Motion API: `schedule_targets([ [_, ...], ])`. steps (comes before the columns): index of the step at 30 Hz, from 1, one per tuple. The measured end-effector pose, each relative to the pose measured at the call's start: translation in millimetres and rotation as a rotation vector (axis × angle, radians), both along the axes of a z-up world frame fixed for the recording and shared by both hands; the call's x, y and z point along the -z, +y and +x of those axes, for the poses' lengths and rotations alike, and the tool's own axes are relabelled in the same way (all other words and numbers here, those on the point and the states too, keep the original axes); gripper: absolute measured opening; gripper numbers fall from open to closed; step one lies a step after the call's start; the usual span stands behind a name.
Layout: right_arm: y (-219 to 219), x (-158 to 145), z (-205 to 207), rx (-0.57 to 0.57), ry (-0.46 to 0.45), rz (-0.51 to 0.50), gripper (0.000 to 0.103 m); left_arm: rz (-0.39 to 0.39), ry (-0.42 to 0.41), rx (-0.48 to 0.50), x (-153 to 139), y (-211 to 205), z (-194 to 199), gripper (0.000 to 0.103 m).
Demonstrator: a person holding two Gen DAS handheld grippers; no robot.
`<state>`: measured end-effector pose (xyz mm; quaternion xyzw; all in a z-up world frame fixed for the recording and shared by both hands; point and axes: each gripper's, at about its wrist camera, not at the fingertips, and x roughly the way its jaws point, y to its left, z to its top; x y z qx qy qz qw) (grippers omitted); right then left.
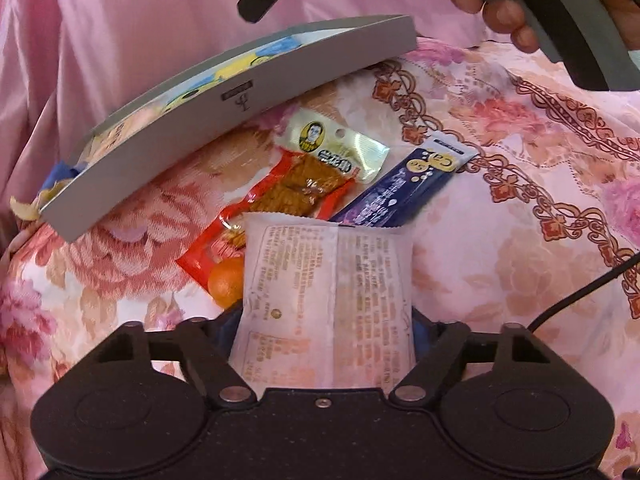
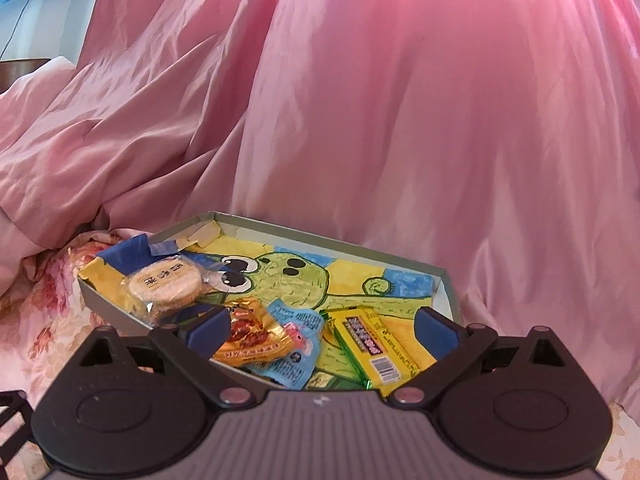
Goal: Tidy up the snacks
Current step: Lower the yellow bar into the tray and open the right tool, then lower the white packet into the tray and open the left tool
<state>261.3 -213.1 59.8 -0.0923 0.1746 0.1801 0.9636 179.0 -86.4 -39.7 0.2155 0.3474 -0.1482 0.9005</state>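
Scene: snacks on a floral bedspread (image 1: 500,240), grey shallow box (image 1: 240,100) with a cartoon-lined floor set against pink quilt folds.
Left gripper (image 1: 326,320): white packet (image 1: 328,292) sits between the 2 blue pads, printed back facing up. Pads look to be touching its sides, so I read it as clamped, though the contact itself is mostly hidden by the packet.
Packet axis: long axis runs straight out along the fingers, free end pointing away toward the box.
Loose on the bed: 3 packs just beyond the packet's far edge: red-orange pack (image 1: 280,208), cream pack (image 1: 336,150) overlapping it, dark blue stick (image 1: 400,188) to the right.
Right gripper (image 2: 316,326): fingers wide apart, nothing between them, hanging over the near edge of the box.
Already in box: round cracker pack (image 2: 166,286) at left, gold pack (image 2: 256,334), light blue pack (image 2: 288,354), yellow bar (image 2: 372,344).
Key relation: box lies ahead and up-left of the left fingers, near wall facing them, well apart from the packet tip.
Judgement: left hand owns the next drop; packet must clear the near wall before release. Right hand is nearer the box but free.
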Motion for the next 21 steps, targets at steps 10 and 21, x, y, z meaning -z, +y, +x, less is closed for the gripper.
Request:
schedule_targets([
  [10, -0.3, 1.1, -10.3, -0.014, -0.017, 0.000, 0.100, -0.168, -0.082, -0.081, -30.3, 19.7, -4.3, 0.066],
  [21, -24.9, -17.2, -13.7, 0.104, -0.130, 0.099, 0.103, -0.332, -0.306, -0.250, -112.0, 47.9, 36.9, 0.067],
])
